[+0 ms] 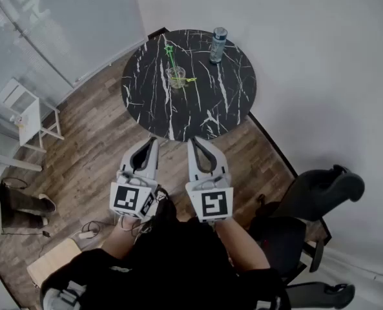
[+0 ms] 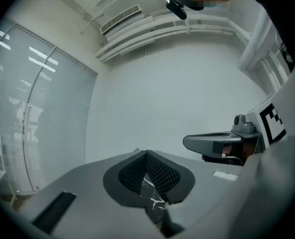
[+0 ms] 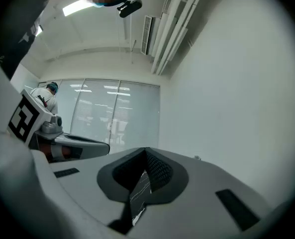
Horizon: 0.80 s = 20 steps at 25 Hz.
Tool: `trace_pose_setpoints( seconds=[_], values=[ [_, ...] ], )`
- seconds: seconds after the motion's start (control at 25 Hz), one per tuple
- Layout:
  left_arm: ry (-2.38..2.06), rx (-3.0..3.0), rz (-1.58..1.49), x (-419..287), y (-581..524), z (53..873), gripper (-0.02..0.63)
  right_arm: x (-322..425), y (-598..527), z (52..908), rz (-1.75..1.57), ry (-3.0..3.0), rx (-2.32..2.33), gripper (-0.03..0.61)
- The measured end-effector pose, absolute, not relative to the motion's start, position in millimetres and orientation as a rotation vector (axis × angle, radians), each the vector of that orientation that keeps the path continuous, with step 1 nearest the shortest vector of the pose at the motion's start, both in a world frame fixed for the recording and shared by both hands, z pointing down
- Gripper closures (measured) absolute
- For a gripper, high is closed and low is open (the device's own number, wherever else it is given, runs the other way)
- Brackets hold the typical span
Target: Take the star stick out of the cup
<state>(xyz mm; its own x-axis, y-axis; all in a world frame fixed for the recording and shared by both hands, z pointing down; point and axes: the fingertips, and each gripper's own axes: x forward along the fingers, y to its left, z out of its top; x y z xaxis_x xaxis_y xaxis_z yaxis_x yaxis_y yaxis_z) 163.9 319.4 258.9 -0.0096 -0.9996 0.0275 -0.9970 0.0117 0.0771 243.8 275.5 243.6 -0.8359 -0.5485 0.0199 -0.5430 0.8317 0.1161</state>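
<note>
A clear cup point(image 1: 176, 77) stands on the round black marble table point(image 1: 230, 102), far ahead of both grippers. A green star stick point(image 1: 170, 55) rises out of it, leaning away to the left. A second yellow-green stick point(image 1: 190, 80) tips over the rim to the right. My left gripper point(image 1: 153, 141) point(image 2: 147, 156) and right gripper point(image 1: 193, 141) point(image 3: 146, 153) are side by side close to the body, short of the table's near edge. Both are shut on nothing. Only a sliver of marble shows between the jaws in each gripper view.
A water bottle point(image 1: 217, 45) stands at the table's far right. A black chair point(image 1: 314, 192) is at the right and white furniture point(image 1: 20, 108) at the left on the wooden floor. A glass partition and white walls close the corner.
</note>
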Motion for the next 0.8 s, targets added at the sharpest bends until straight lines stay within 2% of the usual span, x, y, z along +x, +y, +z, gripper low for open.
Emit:
trace_pose_setpoints(
  seconds=[0.48,0.8],
  values=[
    [-2.087,2.214,-0.063,74.3,316.3,278.1,0.615,152.3,268.2,237.9,-0.229,-3.036,0.89,0.583],
    [-1.982,2.295,-0.056,27.7,314.7,277.8,0.615,112.8,265.0,248.4,-0.099,-3.027,0.867,0.583]
  ],
)
